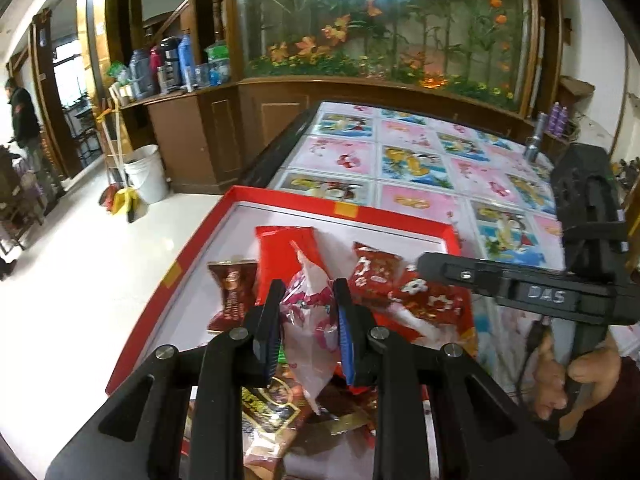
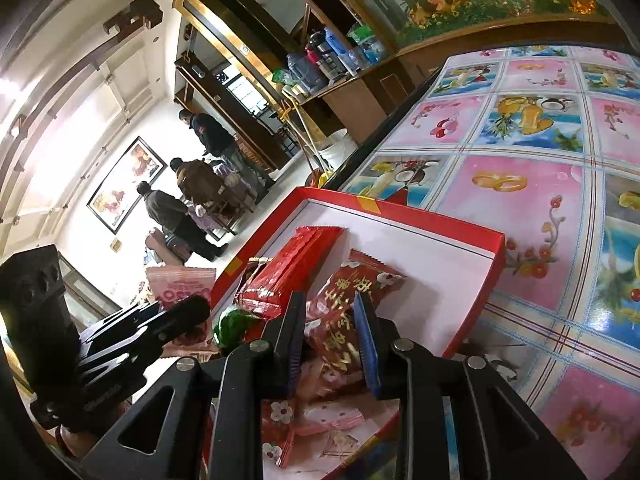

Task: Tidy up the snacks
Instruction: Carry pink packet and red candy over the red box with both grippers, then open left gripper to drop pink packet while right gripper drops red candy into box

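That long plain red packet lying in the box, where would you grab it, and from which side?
Grab the long red packet across its narrow width near the middle, coming down from above. It lies flat on top of the pile in the red box, long sides exposed, so tongs can straddle it without snagging its neighbours.

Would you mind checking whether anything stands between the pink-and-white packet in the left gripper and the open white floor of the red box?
Partly. The left gripper holds the pink-and-white packet over the red box. Red snack packets lie piled directly beneath and ahead; the bare white floor beyond them looks unobstructed.
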The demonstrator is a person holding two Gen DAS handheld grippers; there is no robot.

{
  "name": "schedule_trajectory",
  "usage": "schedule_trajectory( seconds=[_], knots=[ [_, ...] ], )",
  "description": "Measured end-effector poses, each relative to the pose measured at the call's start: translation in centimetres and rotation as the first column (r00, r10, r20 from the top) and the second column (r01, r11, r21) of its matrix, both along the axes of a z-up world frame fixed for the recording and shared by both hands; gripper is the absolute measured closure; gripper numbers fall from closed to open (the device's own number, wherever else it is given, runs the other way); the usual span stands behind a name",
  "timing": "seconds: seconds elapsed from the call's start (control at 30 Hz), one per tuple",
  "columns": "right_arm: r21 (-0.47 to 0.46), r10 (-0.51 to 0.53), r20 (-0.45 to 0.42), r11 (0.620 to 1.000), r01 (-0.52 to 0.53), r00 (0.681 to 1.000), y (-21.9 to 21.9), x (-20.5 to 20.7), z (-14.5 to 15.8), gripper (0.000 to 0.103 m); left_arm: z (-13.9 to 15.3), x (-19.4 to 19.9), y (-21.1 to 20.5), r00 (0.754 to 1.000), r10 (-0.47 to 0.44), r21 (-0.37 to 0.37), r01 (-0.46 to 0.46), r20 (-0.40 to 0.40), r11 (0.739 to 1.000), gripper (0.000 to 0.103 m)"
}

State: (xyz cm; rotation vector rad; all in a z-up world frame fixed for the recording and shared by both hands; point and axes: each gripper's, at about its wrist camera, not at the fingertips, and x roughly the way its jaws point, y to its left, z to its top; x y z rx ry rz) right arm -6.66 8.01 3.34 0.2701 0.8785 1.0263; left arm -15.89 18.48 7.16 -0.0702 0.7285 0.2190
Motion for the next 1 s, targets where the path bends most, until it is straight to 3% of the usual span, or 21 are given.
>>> schedule_trajectory(
  seconds=[0.17,0.23,0.43,0.63,1.0],
  knots=[
    [0.02,-0.004,0.019,1.0,0.004,1.0,-0.8,-0.5,0.5,0.074,-0.1,-0.1,0.4,0.998,0.066,0.062,-0.066,-0.001,0.996,0.074],
    [0.019,-0.009,0.037,1.0,0.008,0.999,-1.1,-0.8,0.8,0.071,0.1,-0.3,0.7,0.996,0.092,0.078,-0.093,0.008,0.993,0.059],
    [0.021,0.003,0.1,1.0,-0.006,0.995,-1.1,-1.9,1.9,0.067,1.0,-1.3,1.3,0.985,0.161,0.135,-0.168,0.062,0.977,0.03],
    [0.001,0.024,0.15,1.0,-0.024,0.988,-0.8,-3.1,2.4,0.06,1.3,-1.8,1.7,0.976,0.201,0.147,-0.211,0.082,0.966,0.022],
    [-0.008,0.03,0.168,1.0,-0.029,0.985,-0.7,-3.5,2.4,0.056,1.2,-2.0,2.1,0.97,0.232,0.143,-0.241,0.076,0.96,0.021]
  ],
)
